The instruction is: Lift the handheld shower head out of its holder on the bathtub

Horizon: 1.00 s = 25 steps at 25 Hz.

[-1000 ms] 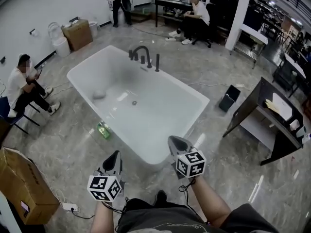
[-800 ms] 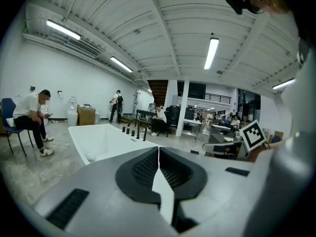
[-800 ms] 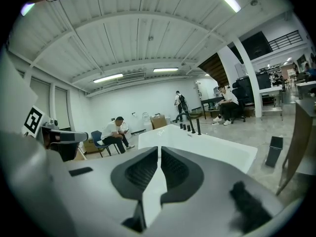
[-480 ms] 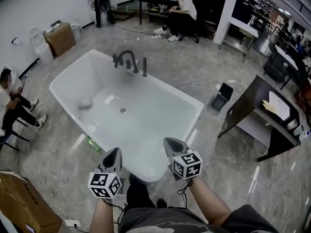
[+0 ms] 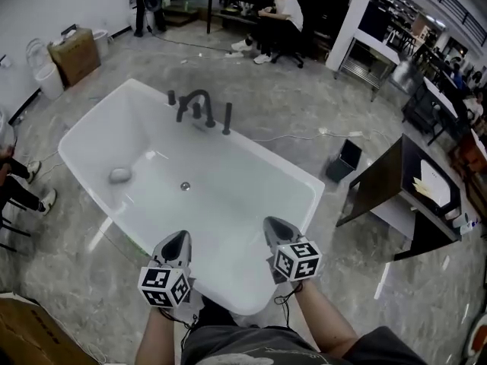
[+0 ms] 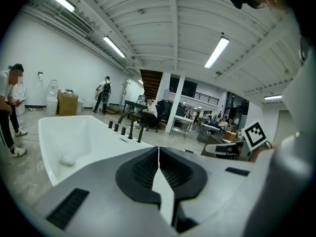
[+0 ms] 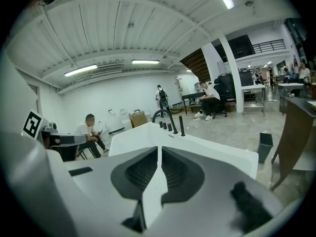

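Head view: left gripper [image 5: 176,243] and right gripper [image 5: 278,230] above the tub's [image 5: 308,179] near end; shower head [image 5: 227,119] upright in its holder on the far rim. Left gripper view: fingers [image 6: 140,171] clenched, empty. Right gripper view: same. Step, as judged: approach; next, reach the far rim and unclench.

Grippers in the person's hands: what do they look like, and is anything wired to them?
Both match: the left gripper and right gripper are pale grey, tapering, with dark ribbed pads. Each carries a white cube with black square markers. A thin black cable hangs below the right one. No sleeves show on the forearms.
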Each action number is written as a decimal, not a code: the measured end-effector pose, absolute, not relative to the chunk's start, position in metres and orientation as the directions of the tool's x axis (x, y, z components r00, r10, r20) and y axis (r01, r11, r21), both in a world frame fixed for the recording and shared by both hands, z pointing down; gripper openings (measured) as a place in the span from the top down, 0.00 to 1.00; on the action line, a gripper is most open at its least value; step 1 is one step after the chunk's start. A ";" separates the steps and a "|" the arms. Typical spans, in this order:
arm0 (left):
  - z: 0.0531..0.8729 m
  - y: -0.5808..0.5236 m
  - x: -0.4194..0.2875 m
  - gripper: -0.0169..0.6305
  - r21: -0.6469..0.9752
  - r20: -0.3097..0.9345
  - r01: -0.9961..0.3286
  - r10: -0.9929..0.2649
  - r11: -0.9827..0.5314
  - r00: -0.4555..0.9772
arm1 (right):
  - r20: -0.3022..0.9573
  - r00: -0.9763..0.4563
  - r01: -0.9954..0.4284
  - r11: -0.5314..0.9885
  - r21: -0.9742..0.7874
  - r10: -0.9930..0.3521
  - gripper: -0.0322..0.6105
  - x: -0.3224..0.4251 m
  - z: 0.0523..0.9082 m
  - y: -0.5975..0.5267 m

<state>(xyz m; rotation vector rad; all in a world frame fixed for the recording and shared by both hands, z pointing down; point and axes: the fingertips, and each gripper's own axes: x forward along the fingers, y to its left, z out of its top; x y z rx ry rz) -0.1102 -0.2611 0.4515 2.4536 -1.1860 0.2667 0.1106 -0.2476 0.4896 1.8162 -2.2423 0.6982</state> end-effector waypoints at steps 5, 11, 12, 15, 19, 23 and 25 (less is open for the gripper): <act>0.468 -0.309 -0.124 0.95 0.306 0.352 -0.767 -0.682 -0.563 0.641 | 0.437 -0.191 -0.963 0.082 -0.257 -0.879 0.90 0.106 0.498 -0.294; 0.479 -0.362 -0.124 0.95 0.308 0.359 -0.771 -0.683 -0.557 0.636 | 0.442 -0.160 -0.970 0.059 -0.235 -0.882 0.90 0.111 0.501 -0.345; 0.482 -0.369 -0.121 0.95 0.308 0.361 -0.775 -0.686 -0.552 0.632 | 0.445 -0.166 -0.971 0.067 -0.231 -0.880 0.90 0.114 0.504 -0.355; 0.489 -0.391 -0.109 0.95 0.296 0.367 -0.793 -0.703 -0.533 0.609 | 0.460 -0.207 -0.966 0.107 -0.234 -0.863 0.86 0.126 0.518 -0.391; 0.498 -0.415 -0.089 0.95 0.285 0.377 -0.827 -0.737 -0.485 0.562 | 0.452 -0.258 -0.957 0.164 -0.238 -0.854 0.67 0.148 0.537 -0.455; 0.513 -0.438 -0.068 0.95 0.277 0.399 -0.862 -0.765 -0.425 0.505 | 0.421 -0.280 -0.951 0.191 -0.241 -0.863 0.58 0.171 0.557 -0.525; 0.523 -0.453 -0.062 0.95 0.268 0.405 -0.877 -0.780 -0.398 0.477 | 0.422 -0.300 -0.945 0.205 -0.256 -0.856 0.58 0.177 0.574 -0.558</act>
